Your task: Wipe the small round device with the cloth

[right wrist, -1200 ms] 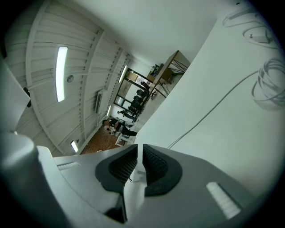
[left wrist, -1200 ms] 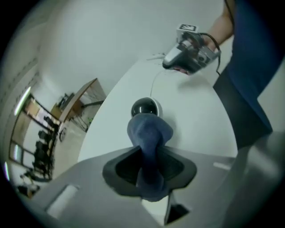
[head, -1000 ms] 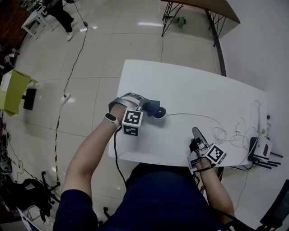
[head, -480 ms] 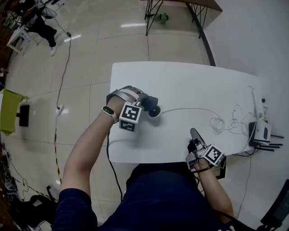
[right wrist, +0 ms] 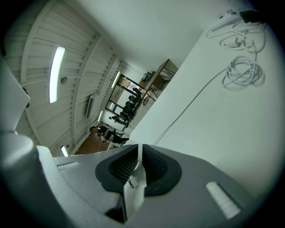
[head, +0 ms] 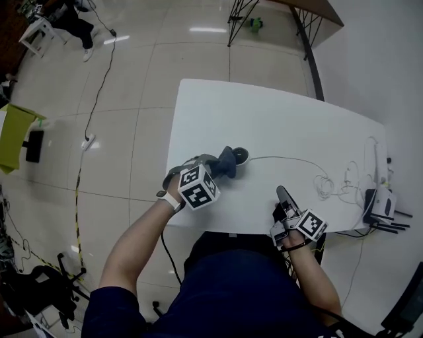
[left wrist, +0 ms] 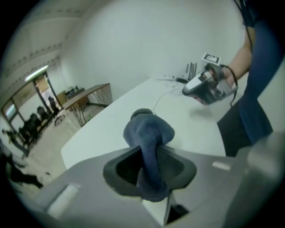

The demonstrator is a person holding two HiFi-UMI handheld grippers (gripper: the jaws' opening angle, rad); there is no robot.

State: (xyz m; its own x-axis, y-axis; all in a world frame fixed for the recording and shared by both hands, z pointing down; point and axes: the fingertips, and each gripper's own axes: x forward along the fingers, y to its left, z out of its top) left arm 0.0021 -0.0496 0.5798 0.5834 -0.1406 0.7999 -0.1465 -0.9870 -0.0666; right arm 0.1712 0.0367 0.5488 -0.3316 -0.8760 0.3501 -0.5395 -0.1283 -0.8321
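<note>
The small round device (head: 242, 156) sits near the middle of the white table (head: 277, 125), with a thin cable (head: 284, 159) running off to the right. My left gripper (head: 221, 169) is shut on a bunched dark blue cloth (head: 228, 161), which presses against the device's near-left side. In the left gripper view the cloth (left wrist: 149, 131) bulges out between the pads of my left gripper (left wrist: 151, 153) and hides most of the device (left wrist: 141, 111). My right gripper (head: 283, 197) rests at the table's front edge, apart from the device. Its jaws in the right gripper view (right wrist: 139, 153) are together with nothing between them.
A coil of white cable (head: 324, 187) lies right of my right gripper. A white router (head: 382, 205) and a power strip (head: 378, 158) sit at the table's right end. Beyond the table are tiled floor and another table's legs (head: 241, 20).
My left gripper has rolled and slid toward the table's front edge, dragging the cloth round the device's near-left side. My right gripper has hardly moved.
</note>
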